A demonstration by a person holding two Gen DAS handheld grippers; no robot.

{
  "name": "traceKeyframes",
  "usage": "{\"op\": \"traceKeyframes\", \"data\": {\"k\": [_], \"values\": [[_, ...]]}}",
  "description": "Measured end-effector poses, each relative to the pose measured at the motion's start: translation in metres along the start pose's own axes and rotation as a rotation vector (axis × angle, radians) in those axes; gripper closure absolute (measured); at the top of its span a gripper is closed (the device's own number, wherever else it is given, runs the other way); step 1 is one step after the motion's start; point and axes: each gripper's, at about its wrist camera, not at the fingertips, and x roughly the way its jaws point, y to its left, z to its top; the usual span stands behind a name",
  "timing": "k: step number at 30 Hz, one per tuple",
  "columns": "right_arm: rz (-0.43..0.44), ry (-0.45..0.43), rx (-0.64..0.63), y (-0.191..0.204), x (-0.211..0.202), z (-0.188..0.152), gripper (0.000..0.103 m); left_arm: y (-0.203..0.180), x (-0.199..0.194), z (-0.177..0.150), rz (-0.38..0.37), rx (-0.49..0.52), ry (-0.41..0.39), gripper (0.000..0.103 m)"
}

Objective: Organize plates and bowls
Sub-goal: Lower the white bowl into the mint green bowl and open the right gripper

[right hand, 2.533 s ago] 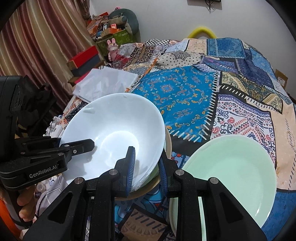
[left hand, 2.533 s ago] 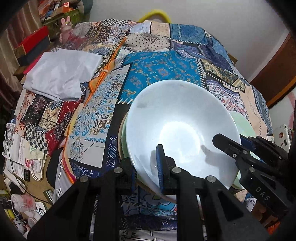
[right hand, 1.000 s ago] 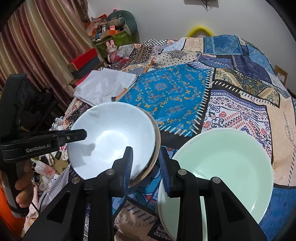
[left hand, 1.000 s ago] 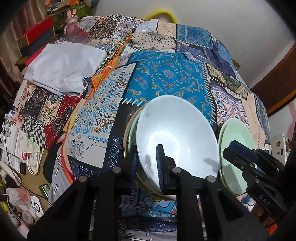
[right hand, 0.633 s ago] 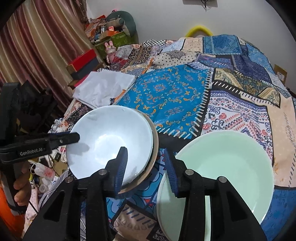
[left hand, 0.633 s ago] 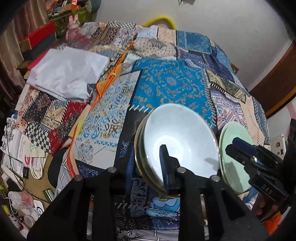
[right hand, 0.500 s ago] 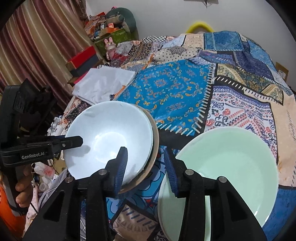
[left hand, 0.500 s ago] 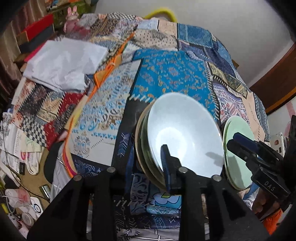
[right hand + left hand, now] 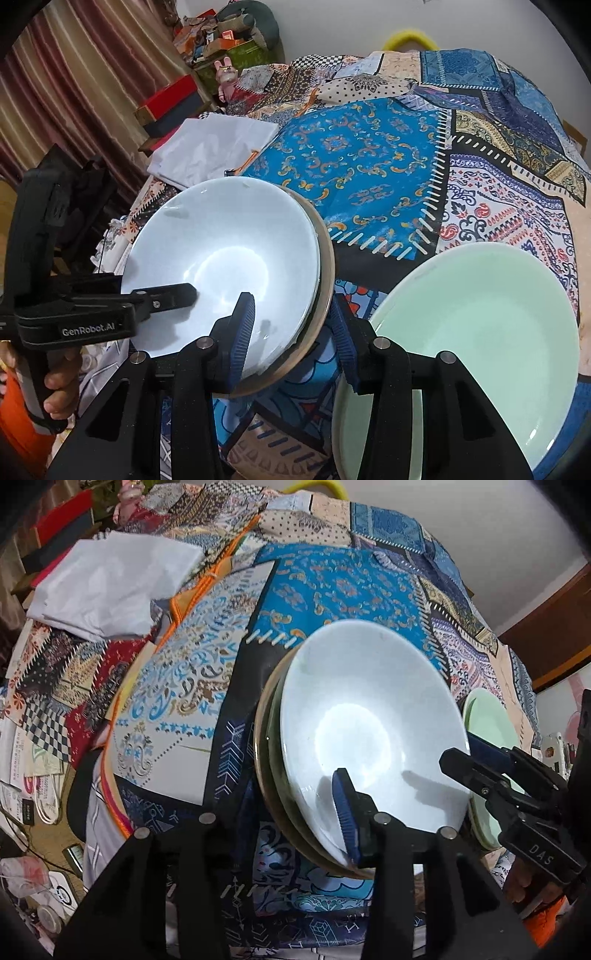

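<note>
A white bowl (image 9: 369, 731) (image 9: 221, 266) rests in a stack of plates with tan and green rims (image 9: 266, 738) (image 9: 327, 266) on the patchwork cloth. My left gripper (image 9: 295, 808) straddles the stack's near rim. Its blue pad (image 9: 345, 812) stands inside the bowl and its jaws are opening. My right gripper (image 9: 291, 338) straddles the opposite rim, one pad (image 9: 243, 332) inside the bowl and the other outside. Its jaws are opening too, with a gap to the rim. A pale green plate (image 9: 480, 332) (image 9: 487, 734) lies right of the stack.
A folded white cloth (image 9: 107, 587) (image 9: 214, 147) lies at the far left of the patchwork cover (image 9: 369, 155). Red and dark boxes (image 9: 166, 99) and a curtain stand beyond it. Papers and small items litter the floor (image 9: 33, 775) at the left.
The white bowl has come down into the stack of plates. Both grippers sank with it, and their jaws have spread away from its rim.
</note>
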Motion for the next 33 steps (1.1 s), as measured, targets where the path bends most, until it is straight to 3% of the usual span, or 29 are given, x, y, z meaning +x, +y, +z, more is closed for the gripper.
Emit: {"op": "traceKeyframes", "data": {"k": [8, 17, 33], "values": [[-0.015, 0.030, 0.004, 0.001, 0.019, -0.001, 0.066, -0.005, 0.006, -0.001, -0.019, 0.024, -0.007, 0.063], [-0.022, 0.031, 0.046, -0.005, 0.018, 0.004, 0.069, -0.014, 0.002, -0.001, 0.030, 0.033, -0.038, 0.063], [-0.017, -0.061, 0.101, -0.010, -0.015, 0.008, 0.070, -0.034, -0.019, 0.001, 0.054, 0.048, -0.092, 0.063]]}}
